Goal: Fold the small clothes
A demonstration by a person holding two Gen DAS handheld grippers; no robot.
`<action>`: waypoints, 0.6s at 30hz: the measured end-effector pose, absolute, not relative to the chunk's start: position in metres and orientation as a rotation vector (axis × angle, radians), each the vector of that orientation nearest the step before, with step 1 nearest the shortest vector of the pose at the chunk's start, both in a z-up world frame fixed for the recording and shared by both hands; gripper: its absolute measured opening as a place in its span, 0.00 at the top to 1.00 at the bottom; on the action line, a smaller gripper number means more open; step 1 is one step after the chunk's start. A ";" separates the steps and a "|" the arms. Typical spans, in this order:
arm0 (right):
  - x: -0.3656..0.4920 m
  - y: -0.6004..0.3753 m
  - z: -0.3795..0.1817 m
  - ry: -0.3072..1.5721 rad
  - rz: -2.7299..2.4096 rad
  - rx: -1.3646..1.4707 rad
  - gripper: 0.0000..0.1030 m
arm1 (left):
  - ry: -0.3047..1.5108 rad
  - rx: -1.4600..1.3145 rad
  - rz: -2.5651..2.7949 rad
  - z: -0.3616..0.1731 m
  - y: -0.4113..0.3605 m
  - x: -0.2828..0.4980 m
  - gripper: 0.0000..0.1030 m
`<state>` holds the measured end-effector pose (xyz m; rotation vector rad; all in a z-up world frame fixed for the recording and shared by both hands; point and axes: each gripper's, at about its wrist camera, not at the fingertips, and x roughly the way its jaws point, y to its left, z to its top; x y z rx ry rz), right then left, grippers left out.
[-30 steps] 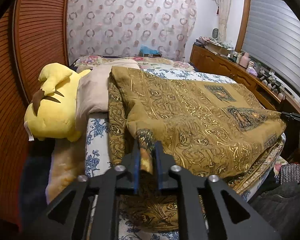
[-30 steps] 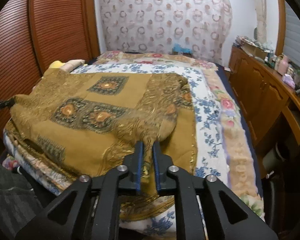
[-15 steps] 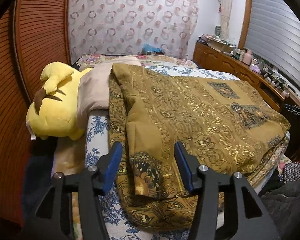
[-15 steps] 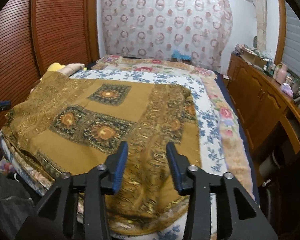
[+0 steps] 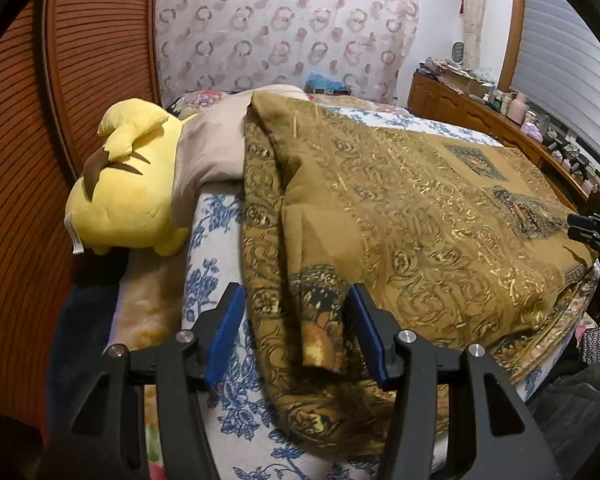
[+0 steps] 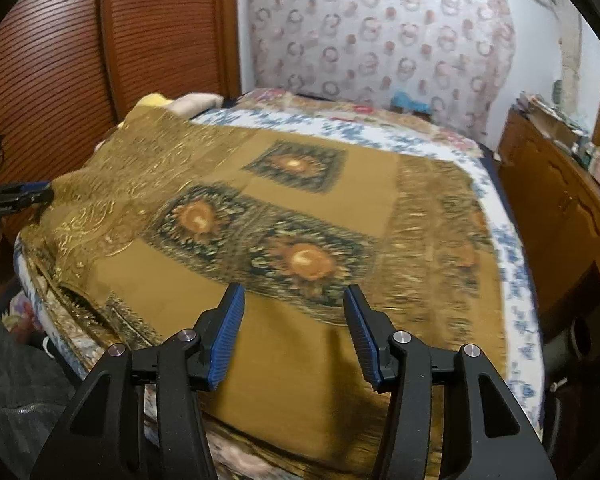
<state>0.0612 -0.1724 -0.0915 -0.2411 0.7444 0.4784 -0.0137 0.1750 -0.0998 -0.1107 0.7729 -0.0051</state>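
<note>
A golden-brown patterned cloth [image 5: 420, 208] lies folded over on the bed. In the left wrist view its near corner, with a dark medallion, rests flat between the fingers of my left gripper [image 5: 296, 296], which is open, the pads clear of the fabric. My right gripper [image 6: 293, 294] hovers over a plain brown stretch of the cloth [image 6: 300, 184], near its front edge. Its jaws are opening and grip nothing. Each gripper shows as a small tip at the edge of the other view: the right gripper [image 5: 592, 230], the left gripper [image 6: 20, 196].
A yellow plush toy [image 5: 128, 200] and a beige pillow [image 5: 216, 140] lie at the bed's left side. The blue floral sheet [image 5: 208, 280] shows around the cloth. A wooden dresser [image 6: 560, 208] with several small items runs along the right; louvred wooden doors [image 5: 100, 60] stand left.
Both grippers were shut on pinched-up corners of the cloth and have let go and opened. The corners dropped flat. My right gripper has shifted left over the cloth.
</note>
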 end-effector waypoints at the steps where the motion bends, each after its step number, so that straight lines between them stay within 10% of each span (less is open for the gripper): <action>1: 0.062 -0.170 -0.094 0.748 0.483 -0.243 0.49 | 0.777 -0.113 -0.001 -0.101 0.176 -0.014 0.49; 18: 0.063 -0.161 -0.126 0.739 0.453 -0.250 0.36 | 0.801 -0.138 0.004 -0.115 0.182 -0.023 0.48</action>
